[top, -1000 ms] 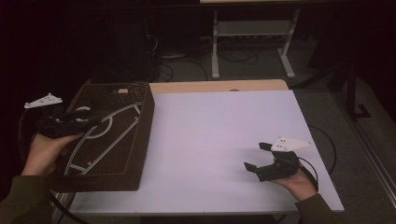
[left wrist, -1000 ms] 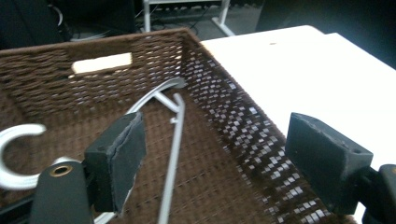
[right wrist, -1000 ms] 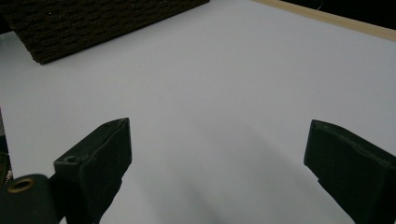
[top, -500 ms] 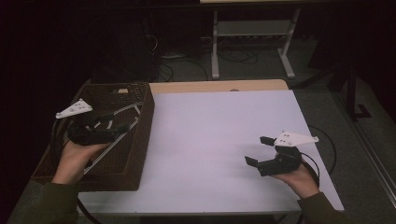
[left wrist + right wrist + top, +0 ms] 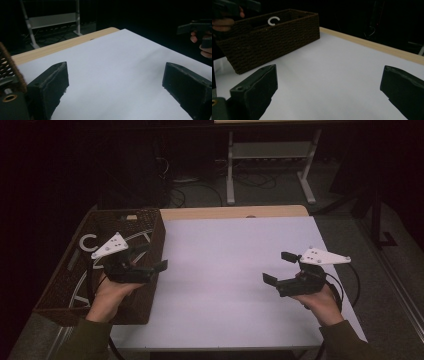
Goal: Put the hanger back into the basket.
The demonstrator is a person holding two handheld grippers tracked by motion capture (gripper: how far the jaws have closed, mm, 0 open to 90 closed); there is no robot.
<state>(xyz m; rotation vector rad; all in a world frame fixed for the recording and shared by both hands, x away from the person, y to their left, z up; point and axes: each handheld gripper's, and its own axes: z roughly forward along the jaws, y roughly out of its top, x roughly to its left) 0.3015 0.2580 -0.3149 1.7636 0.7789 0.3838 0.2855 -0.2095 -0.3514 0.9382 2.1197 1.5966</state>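
A dark brown woven basket (image 5: 127,214) stands on the table's left end. In it lie a white C-shaped piece (image 5: 88,243) and thin white curved wire. My left gripper (image 5: 151,257) hovers over the basket's right wall and points toward the white table top (image 5: 225,270). Its jaws have just been opening and stand wide apart, nothing between them; the left gripper view shows that gripper (image 5: 117,82) above bare white surface. My right gripper (image 5: 278,267) hangs over the table's right side, its jaws also just opened wider and empty. The right gripper view has that gripper (image 5: 329,85) facing the basket (image 5: 274,40).
A strip of bare wood (image 5: 235,212) runs along the table's back edge. Behind it on the dark floor stand a metal rack (image 5: 270,155) and cables. The table's front edge lies close to both forearms.
My left hand has moved right, from over the basket's left part to its right wall. Both grippers' jaws have spread wider. The right gripper has risen a little.
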